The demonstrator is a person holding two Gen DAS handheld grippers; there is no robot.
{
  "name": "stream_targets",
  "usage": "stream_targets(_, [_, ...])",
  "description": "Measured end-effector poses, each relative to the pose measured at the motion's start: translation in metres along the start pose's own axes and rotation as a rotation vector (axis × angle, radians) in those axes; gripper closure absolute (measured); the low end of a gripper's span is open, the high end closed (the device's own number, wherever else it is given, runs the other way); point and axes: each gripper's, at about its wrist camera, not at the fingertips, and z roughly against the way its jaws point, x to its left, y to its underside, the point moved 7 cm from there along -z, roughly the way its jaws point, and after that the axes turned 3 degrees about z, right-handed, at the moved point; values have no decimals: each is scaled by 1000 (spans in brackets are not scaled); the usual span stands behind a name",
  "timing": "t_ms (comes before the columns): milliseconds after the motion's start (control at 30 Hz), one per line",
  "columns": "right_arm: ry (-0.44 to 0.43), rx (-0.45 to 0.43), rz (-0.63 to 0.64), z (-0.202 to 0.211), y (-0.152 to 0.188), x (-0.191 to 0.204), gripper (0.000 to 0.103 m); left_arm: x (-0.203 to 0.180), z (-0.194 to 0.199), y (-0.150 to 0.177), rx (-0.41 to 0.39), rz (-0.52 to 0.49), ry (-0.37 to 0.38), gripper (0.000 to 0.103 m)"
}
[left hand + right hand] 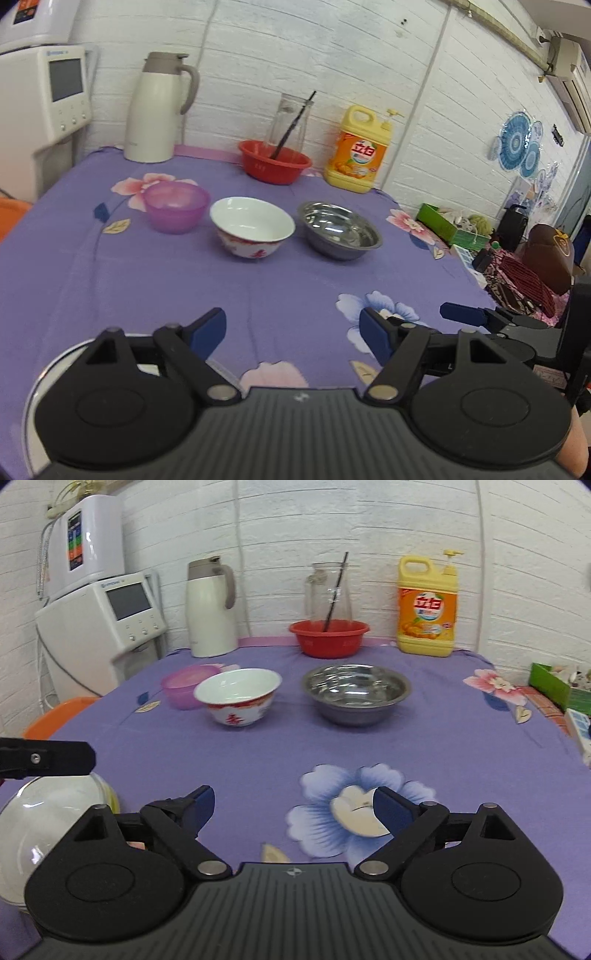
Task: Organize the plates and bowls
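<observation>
Three bowls stand in a row on the purple flowered tablecloth (110,288): a purple plastic bowl (176,206) at left, a white bowl with red pattern (252,226) in the middle, a steel bowl (339,229) at right. They also show in the right wrist view: the purple bowl (181,686), the white bowl (240,696), the steel bowl (356,694). My left gripper (293,332) is open and empty above the near table. My right gripper (293,806) is open and empty. A clear glass plate or bowl (48,827) lies at near left, under the left gripper.
At the back stand a white thermos jug (157,110), a red basin (275,160) with a glass pitcher and a dark stick, and a yellow detergent bottle (360,151). A white appliance (44,99) is at left. Clutter lies beyond the table's right edge (517,266).
</observation>
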Motion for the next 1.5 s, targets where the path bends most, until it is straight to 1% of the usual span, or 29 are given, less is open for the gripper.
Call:
stream_targets(100, [57,4,2,-10,-12,-35,0,-20,-27,-18,17,-12,61,31])
stream_targets(200, [90,10,-19,-24,-23,-65,0,-34,-59,-42,8,-40,66,31])
stream_targets(300, [95,19,-57,-42,-34,-89,0,-40,-99,-69,18,-20,92,31])
stream_targets(400, [97,39,-65,-66,-43,-105,0,-37,-147,-94,52,-1,102,31])
stream_targets(500, [79,59,-88,-89,-49,-120,0,-25,-199,-113,94,-8,58,31])
stream_targets(600, [57,79,-114,-114,-59,-134,0,-11,-248,-126,132,11,18,31])
stream_targets(700, [23,100,-146,-138,-67,-142,0,-1,-289,-127,186,21,-14,31])
stream_targets(767, [7,119,-137,-155,-73,-138,0,2,-311,-122,236,11,-47,31])
stream_targets(867, [7,147,-118,-176,-76,-136,0,2,-327,-117,272,-22,-45,31])
stream_targets(1100, [-29,187,-105,-197,-73,-129,0,-1,-349,-108,328,-19,-49,31])
stream_targets(1167, [-48,208,-105,-202,-70,-124,0,-7,-348,-102,357,-19,-20,31])
stream_targets(1267, [-66,218,-71,-197,-66,-113,0,-15,-345,-97,380,-29,-12,31])
stream_targets(1333, [-78,223,-65,-190,-65,-108,0,-20,-340,-94,390,-24,6,31])
stream_targets(1400, [-61,225,-64,-180,-63,-106,0,-26,-333,-88,410,-22,20,31])
stream_targets(1500, [-48,224,-56,-163,-59,-104,0,-41,-319,-78,431,-57,40,31])
